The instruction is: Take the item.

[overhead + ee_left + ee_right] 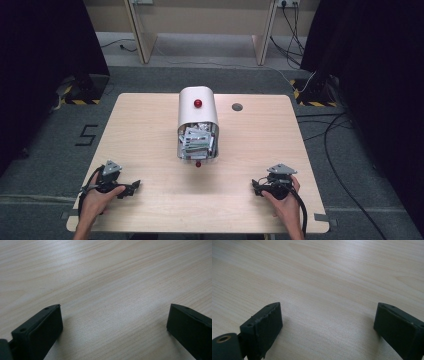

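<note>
Tongs (134, 187) apart, no legible labels.

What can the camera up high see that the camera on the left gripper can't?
High view alone: a white container with a red knob, lying on its side in the middle of the table, its open end stuffed with packets; a small red ball just in front of it; both hands, the left gripper and the right gripper; the floor around.

Left gripper view alone: a close look at its own two black jaws, wide apart, nothing between them.

Both: the pale wooden table.
</note>
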A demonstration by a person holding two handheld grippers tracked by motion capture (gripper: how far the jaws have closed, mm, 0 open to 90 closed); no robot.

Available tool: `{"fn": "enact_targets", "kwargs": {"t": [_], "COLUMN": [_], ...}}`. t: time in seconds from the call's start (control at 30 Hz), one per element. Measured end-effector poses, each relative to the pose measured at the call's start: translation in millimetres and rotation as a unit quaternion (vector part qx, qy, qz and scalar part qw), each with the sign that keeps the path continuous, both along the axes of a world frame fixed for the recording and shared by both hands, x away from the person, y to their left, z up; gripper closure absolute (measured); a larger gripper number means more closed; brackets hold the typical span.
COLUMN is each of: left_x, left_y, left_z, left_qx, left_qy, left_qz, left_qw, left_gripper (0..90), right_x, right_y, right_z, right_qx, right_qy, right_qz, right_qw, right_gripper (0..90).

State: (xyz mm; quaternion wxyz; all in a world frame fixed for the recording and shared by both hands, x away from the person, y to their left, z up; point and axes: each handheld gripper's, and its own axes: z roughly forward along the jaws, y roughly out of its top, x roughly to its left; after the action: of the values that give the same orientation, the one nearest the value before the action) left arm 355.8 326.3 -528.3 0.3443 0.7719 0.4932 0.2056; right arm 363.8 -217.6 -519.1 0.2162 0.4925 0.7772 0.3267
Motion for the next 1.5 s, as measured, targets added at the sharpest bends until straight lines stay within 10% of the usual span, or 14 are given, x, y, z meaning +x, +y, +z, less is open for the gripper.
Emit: {"fn": "enact_targets", "kwargs": {"t": [0.3, 0.93, 1.5], "left_x": [1.1, 2.8, 3.8], "left_y": [1.2, 2.5, 2.9], "left_z": [0.1, 0.1, 0.2], "left_qx": [0.001, 0.002, 0.003], "left_qy": [0.001, 0.000, 0.000], "left_qz": [-0.004, -0.005, -0.005], "left_qw": [1.0000, 1.0000, 1.0000], "left_gripper": [0.0, 0.0, 0.0], "right_x": [-1.8, -16.4, -28.2], "right_y": [-1.2, 10.9, 51.7], "right_z": [1.0, 44.2, 119.4], "right_qx": [0.003, 0.055, 0.075], "right_qy": [-0.011, -0.092, -0.173], "right_qz": [-0.013, 0.054, 0.164], "right_qw": [0.9998, 0.9928, 0.9684], "right_gripper": [17.4, 27.2, 44.5]}}
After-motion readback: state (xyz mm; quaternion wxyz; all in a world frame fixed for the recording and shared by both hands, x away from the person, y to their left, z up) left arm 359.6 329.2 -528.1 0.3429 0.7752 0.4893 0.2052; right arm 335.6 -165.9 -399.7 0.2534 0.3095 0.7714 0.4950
